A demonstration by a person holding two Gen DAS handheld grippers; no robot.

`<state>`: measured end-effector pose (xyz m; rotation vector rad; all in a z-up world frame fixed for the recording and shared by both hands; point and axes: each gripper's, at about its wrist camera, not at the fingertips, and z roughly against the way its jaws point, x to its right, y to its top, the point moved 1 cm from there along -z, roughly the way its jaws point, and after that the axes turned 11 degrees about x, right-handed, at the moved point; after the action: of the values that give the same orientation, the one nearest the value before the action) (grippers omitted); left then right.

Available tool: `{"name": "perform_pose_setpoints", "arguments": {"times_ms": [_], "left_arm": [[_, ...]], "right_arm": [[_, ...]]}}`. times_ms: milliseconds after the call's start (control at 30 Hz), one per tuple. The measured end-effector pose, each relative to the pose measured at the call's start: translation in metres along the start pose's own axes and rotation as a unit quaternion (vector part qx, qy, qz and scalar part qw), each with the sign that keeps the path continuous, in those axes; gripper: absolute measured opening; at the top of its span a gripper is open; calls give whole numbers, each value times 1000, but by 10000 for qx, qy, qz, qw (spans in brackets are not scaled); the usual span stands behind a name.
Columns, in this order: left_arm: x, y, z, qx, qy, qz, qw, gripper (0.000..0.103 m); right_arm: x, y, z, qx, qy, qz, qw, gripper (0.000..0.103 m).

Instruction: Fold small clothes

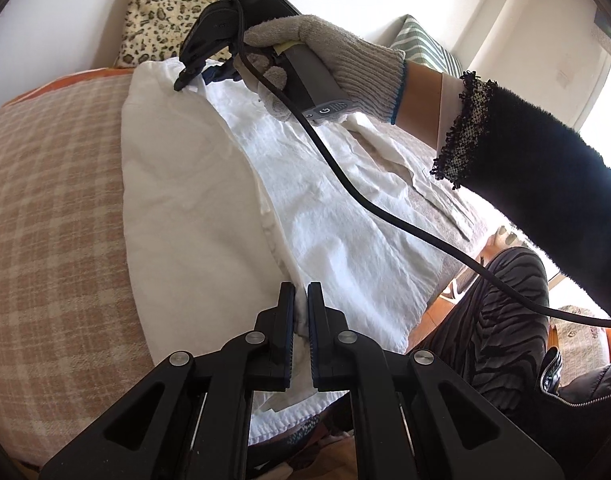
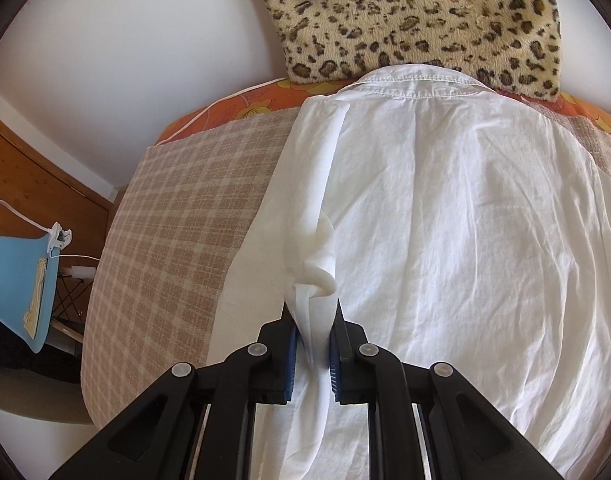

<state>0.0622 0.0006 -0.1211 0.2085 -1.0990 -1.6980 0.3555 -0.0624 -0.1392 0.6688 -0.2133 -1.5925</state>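
One white shirt (image 2: 465,220) pinched by two grippers, left (image 1: 301,304) at hem, right (image 2: 311,312) on folded side (open plaid blanket (image 2: 165,220) toward nine o'clock).

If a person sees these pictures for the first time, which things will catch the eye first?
A white shirt lies spread across the checked cover, its collar toward a leopard-print cushion at the wall. Both the left gripper and the right gripper pinch folds of its fabric.
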Motion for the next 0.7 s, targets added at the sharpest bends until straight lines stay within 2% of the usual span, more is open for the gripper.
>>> {"name": "perform_pose_setpoints", "arguments": {"times_ms": [133,233,267,333,367,400,433,467,533,600,700], "left_arm": [[3,-4,-7,-149,-17,-56,9999,5],[8,-4,-3,-320,-110,-34,9994,17],[10,-4,2,-323,-211,56,9992,17],[12,-2,19,-140,-385,130,9991,20],[13,0,29,18,-343,11,9994,23],[12,2,38,196,-158,-137,9996,34],[7,5,47,360,58,-212,9991,39],[-1,7,53,434,196,-165,9987,39],[-24,6,56,370,363,237,9984,38],[-47,2,50,212,503,692,9961,38],[-62,-11,39,-62,595,1043,9927,38]], "right_arm": [[7,-6,-7,-50,-139,59,9999,12],[10,-9,-11,-61,-186,110,9997,12],[9,-9,-13,-64,-212,139,9997,12],[9,-11,-15,-68,-249,176,9995,12],[9,-12,-16,-73,-261,195,9994,13],[10,-12,-16,-86,-261,209,9994,15],[11,-13,-17,-108,-242,209,9994,16],[12,-13,-17,-127,-214,187,9995,18],[15,-13,-15,-125,-179,130,9997,21],[17,-14,-12,-100,-227,161,9996,29],[11,-15,-5,-49,-502,491,9975,33]]}}
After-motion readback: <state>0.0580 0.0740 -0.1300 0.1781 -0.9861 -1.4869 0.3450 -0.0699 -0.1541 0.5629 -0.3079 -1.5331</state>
